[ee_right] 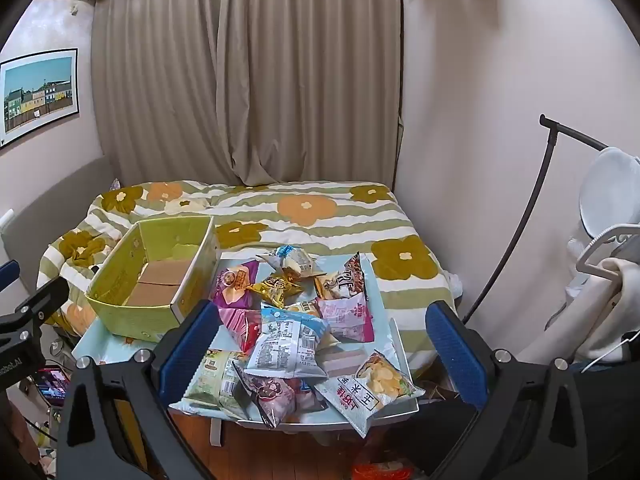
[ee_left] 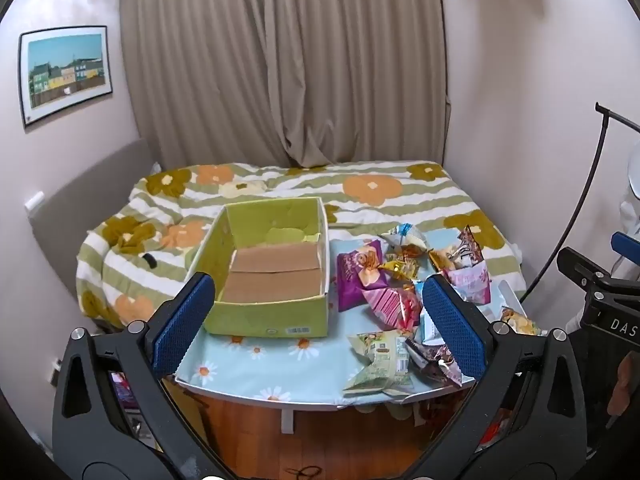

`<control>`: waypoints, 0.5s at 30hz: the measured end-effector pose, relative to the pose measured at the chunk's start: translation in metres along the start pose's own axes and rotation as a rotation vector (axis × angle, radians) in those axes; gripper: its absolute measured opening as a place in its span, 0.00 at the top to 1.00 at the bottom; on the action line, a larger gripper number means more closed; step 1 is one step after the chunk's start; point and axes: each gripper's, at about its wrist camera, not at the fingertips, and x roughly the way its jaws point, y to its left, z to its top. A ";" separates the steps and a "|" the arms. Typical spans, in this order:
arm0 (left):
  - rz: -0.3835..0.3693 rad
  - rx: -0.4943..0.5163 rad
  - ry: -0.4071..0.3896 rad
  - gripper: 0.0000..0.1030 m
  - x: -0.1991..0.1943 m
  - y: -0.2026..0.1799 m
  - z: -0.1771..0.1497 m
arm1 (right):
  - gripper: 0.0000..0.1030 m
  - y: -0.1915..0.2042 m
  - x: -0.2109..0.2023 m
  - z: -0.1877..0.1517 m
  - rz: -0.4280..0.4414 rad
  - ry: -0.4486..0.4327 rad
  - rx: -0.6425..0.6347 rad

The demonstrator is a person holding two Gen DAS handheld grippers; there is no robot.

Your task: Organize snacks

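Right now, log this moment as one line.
stage: start | left gripper: open, empty | right gripper: open, empty | box: empty | snack packets: loose on table

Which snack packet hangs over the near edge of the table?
The white chip packet with red lettering and a picture of chips, at the near right corner of the table. Its lower corner juts past the edge; the other packets look to lie on the table.
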 end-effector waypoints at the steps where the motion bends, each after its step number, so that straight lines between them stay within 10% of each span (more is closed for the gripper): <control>1: 0.000 -0.002 0.001 0.00 -0.001 0.001 -0.001 | 0.00 0.000 0.000 0.000 -0.001 0.008 -0.002; 15: 0.003 0.001 0.056 0.00 0.011 -0.003 0.000 | 0.00 -0.003 0.001 -0.001 -0.009 0.009 -0.016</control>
